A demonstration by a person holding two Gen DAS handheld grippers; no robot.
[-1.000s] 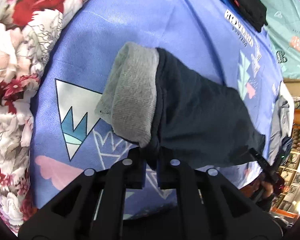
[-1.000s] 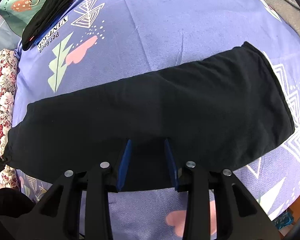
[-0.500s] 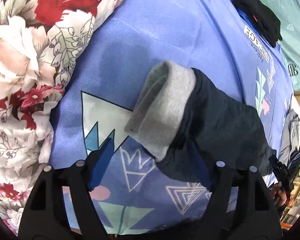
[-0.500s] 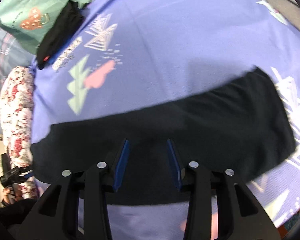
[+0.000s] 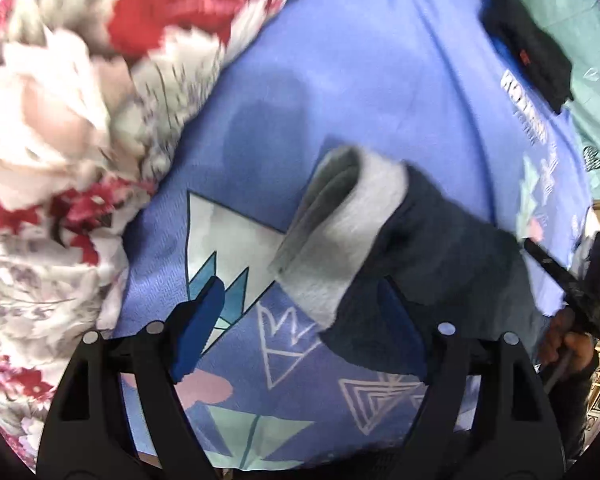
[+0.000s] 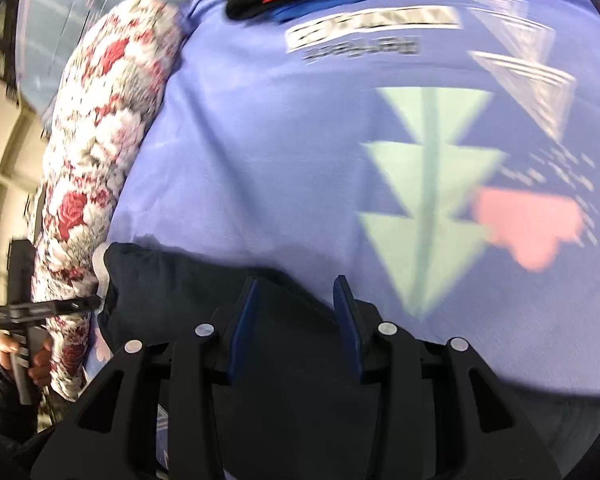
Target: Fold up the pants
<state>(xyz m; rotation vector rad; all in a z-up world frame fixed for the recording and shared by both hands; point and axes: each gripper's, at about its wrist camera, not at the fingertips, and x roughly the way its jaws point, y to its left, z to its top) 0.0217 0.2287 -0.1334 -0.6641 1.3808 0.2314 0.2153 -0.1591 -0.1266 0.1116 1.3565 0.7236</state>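
Note:
Dark pants (image 5: 440,248) lie on the blue printed bedsheet (image 5: 360,80), their end turned back to show a grey lining (image 5: 340,240). My left gripper (image 5: 300,300) hovers over that end with its jaws opening wide; the cloth's edge lies between the fingers but the pads do not press it. In the right wrist view the pants (image 6: 180,276) run under my right gripper (image 6: 296,292), whose fingers stand partly apart above the cloth with nothing pinched. Each view shows the other gripper at the edge: the right gripper (image 5: 572,292) and the left gripper (image 6: 48,308).
A floral quilt (image 5: 60,140) borders the sheet on the left and also shows as a floral quilt (image 6: 112,140) in the right view. A black folded garment (image 5: 532,52) lies at the far edge beside a teal sheet (image 5: 580,20).
My left gripper has let go of the pants' end and opened wide. The right gripper has swept fast along the pants toward the floral quilt, and its view is blurred.

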